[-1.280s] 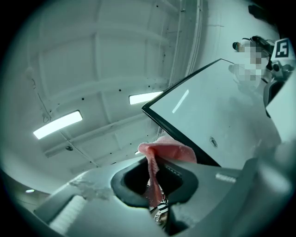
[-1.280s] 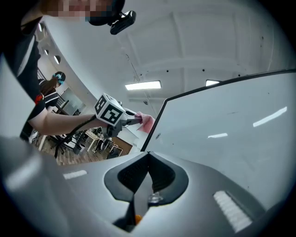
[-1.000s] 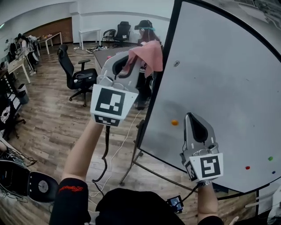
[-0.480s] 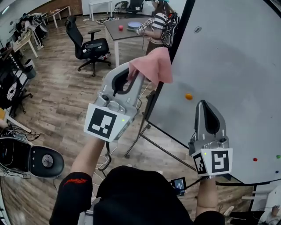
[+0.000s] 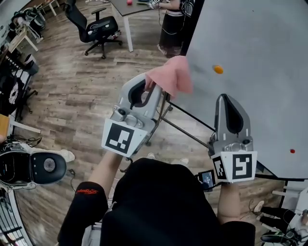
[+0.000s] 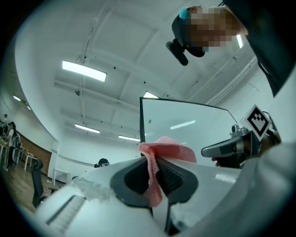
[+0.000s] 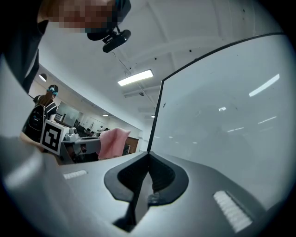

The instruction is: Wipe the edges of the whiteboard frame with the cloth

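Note:
My left gripper [image 5: 153, 85] is shut on a pink cloth [image 5: 171, 77], which bunches above the jaw tips. In the head view the cloth covers the whiteboard's black left frame edge [image 5: 190, 33] near the lower left corner. The left gripper view shows the cloth [image 6: 165, 150] pinched between the jaws, with the frame edge [image 6: 140, 121] straight ahead. My right gripper [image 5: 226, 99] is shut and empty, and hangs in front of the whiteboard [image 5: 255, 72] above its bottom edge. From the right gripper view, the frame edge [image 7: 157, 115] rises just past the jaw tips [image 7: 149, 155], with the cloth [image 7: 112, 142] to the left.
An orange magnet [image 5: 218, 69] and a red magnet [image 5: 292, 151] sit on the board. The stand's metal legs [image 5: 188, 135] spread under the board. A person [image 5: 172, 24] stands by a table [image 5: 126, 8] behind the frame, and an office chair [image 5: 96, 26] is further left.
The head view has tilted down. My left gripper and the cloth have moved down the left frame edge, from above the orange magnet to below its level. The right gripper stays shut.

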`<state>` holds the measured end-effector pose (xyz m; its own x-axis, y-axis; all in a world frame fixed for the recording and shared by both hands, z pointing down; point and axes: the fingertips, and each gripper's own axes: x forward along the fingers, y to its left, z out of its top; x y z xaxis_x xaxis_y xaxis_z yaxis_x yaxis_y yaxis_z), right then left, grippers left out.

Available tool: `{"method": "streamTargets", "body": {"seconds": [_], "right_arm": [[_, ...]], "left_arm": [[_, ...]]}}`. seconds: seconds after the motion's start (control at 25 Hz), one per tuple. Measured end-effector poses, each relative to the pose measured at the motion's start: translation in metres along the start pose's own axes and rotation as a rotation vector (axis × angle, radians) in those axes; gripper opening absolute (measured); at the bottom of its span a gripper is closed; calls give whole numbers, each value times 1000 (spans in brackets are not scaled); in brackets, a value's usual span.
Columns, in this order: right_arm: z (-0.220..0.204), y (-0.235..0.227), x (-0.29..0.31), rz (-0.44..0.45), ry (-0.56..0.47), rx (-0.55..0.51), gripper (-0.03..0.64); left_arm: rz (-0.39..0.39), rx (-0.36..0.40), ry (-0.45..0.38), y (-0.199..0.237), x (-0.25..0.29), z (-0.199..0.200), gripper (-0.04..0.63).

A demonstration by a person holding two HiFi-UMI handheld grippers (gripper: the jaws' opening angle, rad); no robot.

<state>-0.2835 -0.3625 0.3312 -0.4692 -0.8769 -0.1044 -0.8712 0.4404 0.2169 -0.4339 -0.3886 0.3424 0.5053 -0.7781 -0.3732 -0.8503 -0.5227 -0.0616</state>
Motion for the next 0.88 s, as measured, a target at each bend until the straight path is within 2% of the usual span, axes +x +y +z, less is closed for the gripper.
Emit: {"method": "streamTargets", "body": {"seconds": [0.28, 0.68, 0.88], "right_arm": [[-38, 6, -8, -5, 15, 39, 2], [-98, 21, -33, -61, 97, 111, 2], [-123, 26, -41, -93, 133, 142, 2]], "left_arm": [[-42, -30, 79, -24, -11, -55, 21], [-155, -50, 151, -73, -34, -102, 21], [-153, -50, 184, -91, -45, -123, 21]]}}
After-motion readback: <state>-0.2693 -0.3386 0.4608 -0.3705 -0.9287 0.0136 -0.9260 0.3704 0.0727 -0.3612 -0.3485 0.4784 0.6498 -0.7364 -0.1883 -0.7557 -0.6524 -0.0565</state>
